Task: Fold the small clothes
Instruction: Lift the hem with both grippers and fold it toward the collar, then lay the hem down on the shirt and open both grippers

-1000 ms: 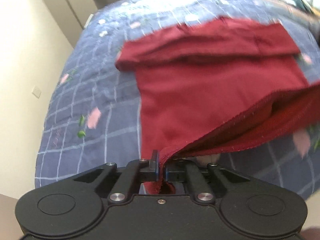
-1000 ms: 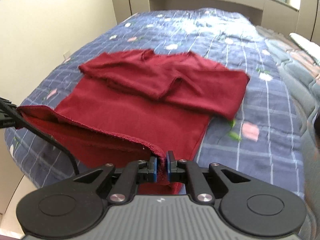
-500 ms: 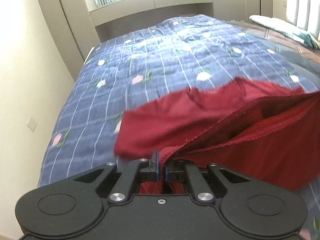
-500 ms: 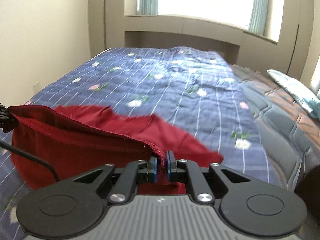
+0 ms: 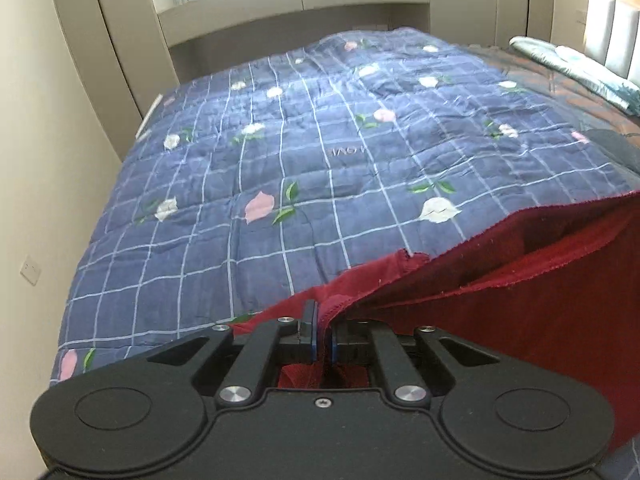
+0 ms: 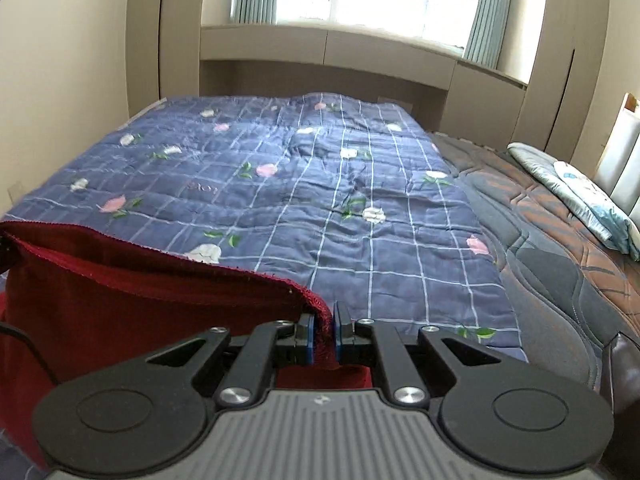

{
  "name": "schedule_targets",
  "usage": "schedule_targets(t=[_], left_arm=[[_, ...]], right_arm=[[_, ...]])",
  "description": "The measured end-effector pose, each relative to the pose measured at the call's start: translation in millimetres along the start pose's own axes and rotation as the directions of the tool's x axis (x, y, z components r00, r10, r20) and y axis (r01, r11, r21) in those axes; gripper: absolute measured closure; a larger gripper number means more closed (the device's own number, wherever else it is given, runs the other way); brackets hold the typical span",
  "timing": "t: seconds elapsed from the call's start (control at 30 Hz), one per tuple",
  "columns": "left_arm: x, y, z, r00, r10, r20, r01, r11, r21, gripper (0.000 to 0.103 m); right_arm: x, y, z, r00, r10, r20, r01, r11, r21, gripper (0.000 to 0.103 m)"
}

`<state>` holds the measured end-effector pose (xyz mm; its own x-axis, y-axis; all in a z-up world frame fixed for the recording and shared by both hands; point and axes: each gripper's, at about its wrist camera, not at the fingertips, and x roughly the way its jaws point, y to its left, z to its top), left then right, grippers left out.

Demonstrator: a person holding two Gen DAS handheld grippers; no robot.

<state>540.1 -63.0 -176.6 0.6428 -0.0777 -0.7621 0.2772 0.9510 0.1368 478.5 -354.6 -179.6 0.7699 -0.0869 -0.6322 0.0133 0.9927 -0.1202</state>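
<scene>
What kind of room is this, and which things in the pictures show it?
Most likely a bedroom. A wide bed fills the view, covered by a blue checked quilt with flowers. A pillow lies near its padded headboard, and a window with curtains stands behind.

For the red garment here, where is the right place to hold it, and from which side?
At its hemmed edge, one corner per tool, as now: left tool and right tool are each shut on the red garment from the near side. The stitched hem is firm, and it hangs evenly between them.
</scene>
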Motion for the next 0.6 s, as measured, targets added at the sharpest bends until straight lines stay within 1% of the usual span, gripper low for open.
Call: schedule_targets(t=[0.23, 0.4, 0.5, 0.57, 0.6], left_arm=[[44.0, 6.0, 3.7, 0.997, -0.027, -0.075, 0.026, 1.000, -0.012, 0.097], [60.8, 4.7, 6.3, 0.994, -0.043, -0.098, 0.041, 0.999, -0.023, 0.094], [70.3, 5.6, 7.8, 0.992, -0.053, -0.110, 0.050, 0.998, -0.034, 0.092], [74.9, 6.2, 7.8, 0.991, -0.055, -0.120, 0.050, 0.998, -0.044, 0.089], [76.1, 6.9, 7.4, 0.991, -0.056, -0.123, 0.050, 0.998, -0.049, 0.088]], right_arm=[[28.8, 4.9, -4.5, 0.998, -0.028, -0.061, 0.028, 1.000, 0.007, 0.092], [41.6, 6.3, -9.2, 0.995, -0.048, -0.090, 0.050, 0.999, 0.016, 0.092], [45.4, 6.9, -10.0, 0.993, -0.058, -0.098, 0.061, 0.998, 0.022, 0.086], [46.9, 7.0, -9.7, 0.993, -0.063, -0.101, 0.066, 0.998, 0.025, 0.076], [47.4, 7.4, -9.8, 0.992, -0.070, -0.101, 0.073, 0.997, 0.024, 0.073]])
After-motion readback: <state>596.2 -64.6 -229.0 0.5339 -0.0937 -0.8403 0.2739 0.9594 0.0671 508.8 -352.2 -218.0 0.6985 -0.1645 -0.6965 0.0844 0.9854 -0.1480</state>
